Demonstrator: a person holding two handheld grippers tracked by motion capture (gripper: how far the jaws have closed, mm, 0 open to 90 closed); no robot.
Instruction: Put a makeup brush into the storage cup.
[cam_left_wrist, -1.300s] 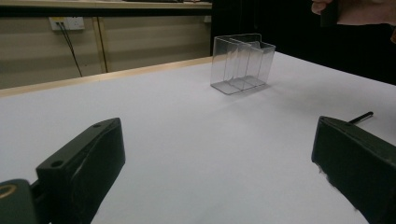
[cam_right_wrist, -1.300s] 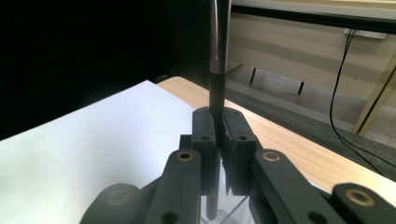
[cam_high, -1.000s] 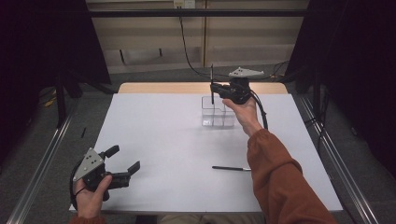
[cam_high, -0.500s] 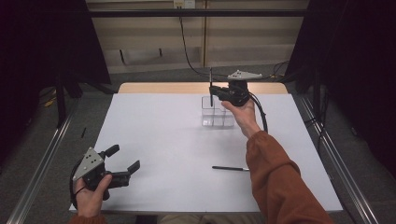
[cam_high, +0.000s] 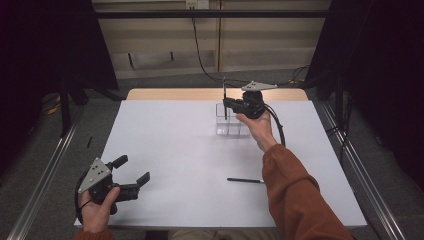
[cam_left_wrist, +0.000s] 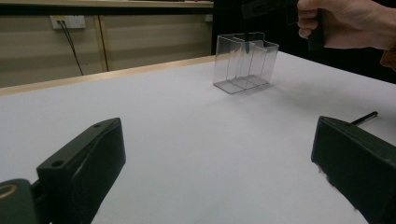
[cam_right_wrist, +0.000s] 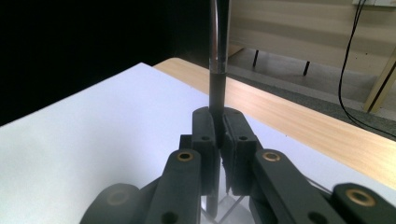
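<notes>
Right gripper (cam_high: 226, 103) clamped on upright pen (cam_high: 224, 96) above clear holder (cam_high: 229, 126) near table's (cam_high: 170, 145) far edge.

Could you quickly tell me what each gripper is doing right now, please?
Left gripper: open, holding nothing.
Right gripper: shut on an upright black pen over the clear holder.

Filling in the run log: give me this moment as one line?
right gripper: jaws shut on pen, upright over clear holder | left gripper: jaws open, idle | second pen: lying on table
</notes>
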